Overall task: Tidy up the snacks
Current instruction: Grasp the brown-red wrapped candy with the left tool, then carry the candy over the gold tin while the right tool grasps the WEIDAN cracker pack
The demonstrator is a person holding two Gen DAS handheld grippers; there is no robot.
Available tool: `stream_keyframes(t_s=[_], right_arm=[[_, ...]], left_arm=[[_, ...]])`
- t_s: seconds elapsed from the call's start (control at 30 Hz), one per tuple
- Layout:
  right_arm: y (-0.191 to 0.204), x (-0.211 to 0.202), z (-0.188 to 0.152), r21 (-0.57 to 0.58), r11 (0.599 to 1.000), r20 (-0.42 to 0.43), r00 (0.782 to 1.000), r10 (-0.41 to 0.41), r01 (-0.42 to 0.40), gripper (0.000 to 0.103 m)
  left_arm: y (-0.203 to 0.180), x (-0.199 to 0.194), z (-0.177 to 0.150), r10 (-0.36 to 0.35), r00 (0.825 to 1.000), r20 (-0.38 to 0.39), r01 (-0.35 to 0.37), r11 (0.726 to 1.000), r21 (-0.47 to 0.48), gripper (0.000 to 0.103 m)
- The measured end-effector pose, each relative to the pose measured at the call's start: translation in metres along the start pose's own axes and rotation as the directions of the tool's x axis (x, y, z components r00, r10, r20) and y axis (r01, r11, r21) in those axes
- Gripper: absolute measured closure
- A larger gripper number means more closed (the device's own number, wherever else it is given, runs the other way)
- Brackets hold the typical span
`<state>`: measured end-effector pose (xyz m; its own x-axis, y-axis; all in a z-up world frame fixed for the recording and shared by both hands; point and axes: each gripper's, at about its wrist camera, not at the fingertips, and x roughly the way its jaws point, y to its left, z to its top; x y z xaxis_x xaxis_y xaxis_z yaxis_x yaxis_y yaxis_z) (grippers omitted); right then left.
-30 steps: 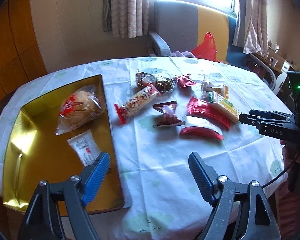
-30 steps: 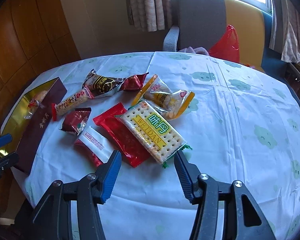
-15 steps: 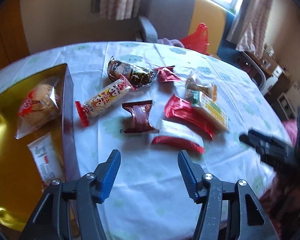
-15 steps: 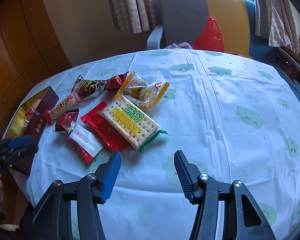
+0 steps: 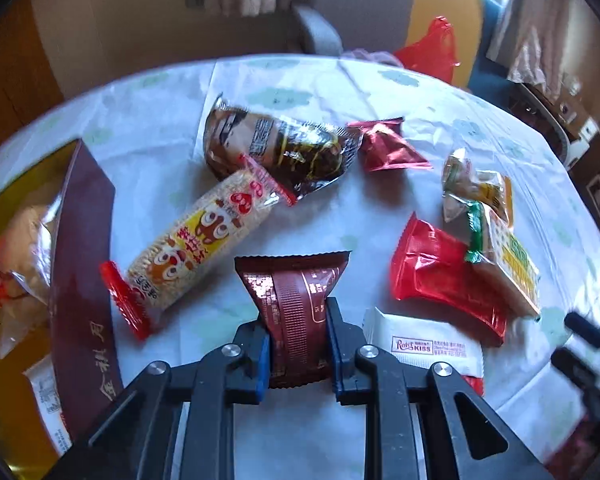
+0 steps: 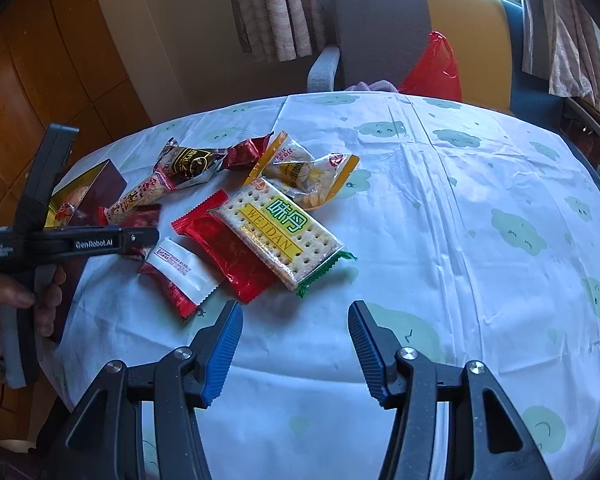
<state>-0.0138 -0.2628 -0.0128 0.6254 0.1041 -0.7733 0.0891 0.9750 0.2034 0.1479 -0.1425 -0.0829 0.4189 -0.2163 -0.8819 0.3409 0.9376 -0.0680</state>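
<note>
the left gripper [image 5: 298,344] has its jaws clamped on the near end of a dark brown snack packet [image 5: 296,300] lying on the tablecloth [image 5: 316,92]. just right of it lies a white rotor kiss packet [image 5: 424,346]; to the left a squirrel-print cracker roll [image 5: 196,248], then the gold box [image 5: 84,280], which seems to hold two snacks, though blurred. the right gripper [image 6: 296,344] hangs with jaws apart, near the weidan crackers [image 6: 280,228].
</note>
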Motion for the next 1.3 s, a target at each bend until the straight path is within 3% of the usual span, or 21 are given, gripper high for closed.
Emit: stream_keyframes(t_s=[0.37, 0.5, 1.0, 1.17, 1.3], right_arm=[[0.01, 0.013, 0.036, -0.115, 0.993, 0.005, 0.999, 0.039, -0.038, 0.047], [0.024, 0.023, 0.044, -0.222, 0.974, -0.031, 0.998, 0.046, -0.052, 0.038], [0.021, 0.032, 0.054, -0.328, 0.944, -0.132, 0.991, -0.002, -0.042, 0.036], [0.03, 0.049, 0.066, -0.395, 0.919, -0.151, 0.988, -0.041, -0.023, 0.036], [0.035, 0.075, 0.072, -0.424, 0.904, -0.222, 0.973, -0.056, -0.044, 0.035]], left_arm=[[0.006, -0.061, -0.036, -0.06, 0.993, 0.102, 0.055, 0.997, 0.045, 0.081], [0.007, -0.084, -0.05, -0.095, 0.986, 0.137, 0.087, 0.994, 0.065, 0.081], [0.011, -0.125, -0.094, -0.169, 0.971, 0.171, 0.15, 0.981, 0.119, 0.081], [0.013, -0.133, -0.102, -0.174, 0.97, 0.171, 0.153, 0.98, 0.126, 0.081], [0.02, -0.137, -0.105, -0.175, 0.968, 0.179, 0.158, 0.982, 0.106, 0.081]])
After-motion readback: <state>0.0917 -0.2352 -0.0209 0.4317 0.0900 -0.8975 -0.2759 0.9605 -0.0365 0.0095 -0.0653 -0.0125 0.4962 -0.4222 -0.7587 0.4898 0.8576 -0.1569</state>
